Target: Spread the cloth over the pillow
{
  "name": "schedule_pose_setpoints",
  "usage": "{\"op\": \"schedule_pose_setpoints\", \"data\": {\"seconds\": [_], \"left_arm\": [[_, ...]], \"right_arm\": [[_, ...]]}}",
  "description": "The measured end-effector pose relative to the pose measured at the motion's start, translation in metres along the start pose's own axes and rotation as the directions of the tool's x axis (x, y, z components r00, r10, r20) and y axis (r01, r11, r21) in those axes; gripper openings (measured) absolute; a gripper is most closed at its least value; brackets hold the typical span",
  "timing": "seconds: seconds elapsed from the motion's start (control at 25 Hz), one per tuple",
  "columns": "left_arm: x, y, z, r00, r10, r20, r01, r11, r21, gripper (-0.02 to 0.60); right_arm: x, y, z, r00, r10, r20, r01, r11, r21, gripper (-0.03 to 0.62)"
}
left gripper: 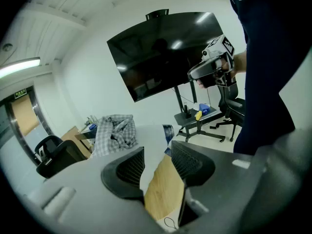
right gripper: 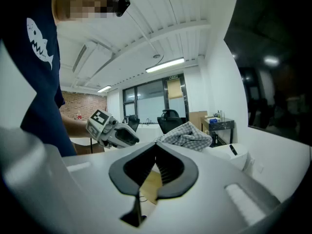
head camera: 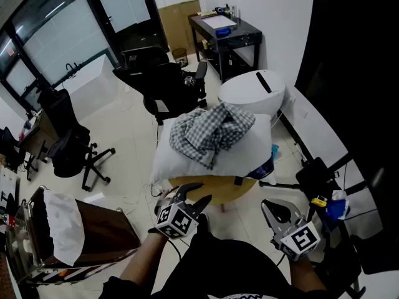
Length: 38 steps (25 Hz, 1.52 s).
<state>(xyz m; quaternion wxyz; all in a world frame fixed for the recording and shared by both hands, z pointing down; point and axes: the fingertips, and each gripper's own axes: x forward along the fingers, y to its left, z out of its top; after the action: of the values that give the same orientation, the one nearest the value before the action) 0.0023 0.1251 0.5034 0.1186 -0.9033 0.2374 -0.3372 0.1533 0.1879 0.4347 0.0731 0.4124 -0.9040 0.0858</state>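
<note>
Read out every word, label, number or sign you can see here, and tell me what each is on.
Nothing here reads clearly.
Green sign above the doorway: too small to read.
Sign over the glass doors: blurred.
Marker cube on the left gripper, and on the right gripper: patterned squares, no letters.
Shirt: a shark picture, no words.

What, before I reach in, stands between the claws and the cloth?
Nothing visible does. The cloth lies bunched on the pillow. The left claw and right claw hang by the table's near edge, with only air and bare pillow ahead.
</note>
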Motion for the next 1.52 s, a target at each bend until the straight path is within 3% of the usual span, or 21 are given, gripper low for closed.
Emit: {"op": "schedule_pose_setpoints", "data": {"seconds": [0.2,0.4,0.8,1.08,1.2,1.36,1.52], "left_arm": [[0.022,0.032,-0.021,0.998,0.011,-0.056,-0.009,1.0,0.024,0.164],[0.059,0.051,-0.049,0.993,-0.03,-0.116,0.028,0.999,-0.018,0.181],[0.124,0.063,-0.101,0.958,-0.099,-0.269,0.106,0.994,0.011,0.244],[0.16,0.071,-0.124,0.949,-0.042,-0.311,0.067,0.995,0.07,0.265],[0.159,0.073,-0.123,0.946,-0.053,-0.32,0.077,0.995,0.061,0.244],[0.146,0.077,-0.121,0.942,-0.037,-0.334,0.069,0.994,0.085,0.091],[0.124,0.078,-0.118,0.944,-0.027,-0.328,0.058,0.995,0.084,0.046]], "right_arm": [[0.014,-0.009,0.002,1.0,-0.026,-0.009,0.027,0.999,0.02,0.008],[0.028,-0.014,0.002,0.998,-0.045,-0.034,0.046,0.999,0.022,0.008],[0.051,-0.022,0.007,0.995,-0.088,-0.055,0.09,0.995,0.045,0.008],[0.051,-0.025,0.0,0.99,-0.125,-0.073,0.13,0.989,0.067,0.007],[0.05,-0.022,-0.001,0.989,-0.125,-0.073,0.13,0.989,0.069,0.006],[0.047,-0.021,-0.004,0.989,-0.13,-0.075,0.135,0.988,0.075,0.007],[0.041,-0.017,-0.003,0.99,-0.127,-0.068,0.132,0.989,0.073,0.008]]}}
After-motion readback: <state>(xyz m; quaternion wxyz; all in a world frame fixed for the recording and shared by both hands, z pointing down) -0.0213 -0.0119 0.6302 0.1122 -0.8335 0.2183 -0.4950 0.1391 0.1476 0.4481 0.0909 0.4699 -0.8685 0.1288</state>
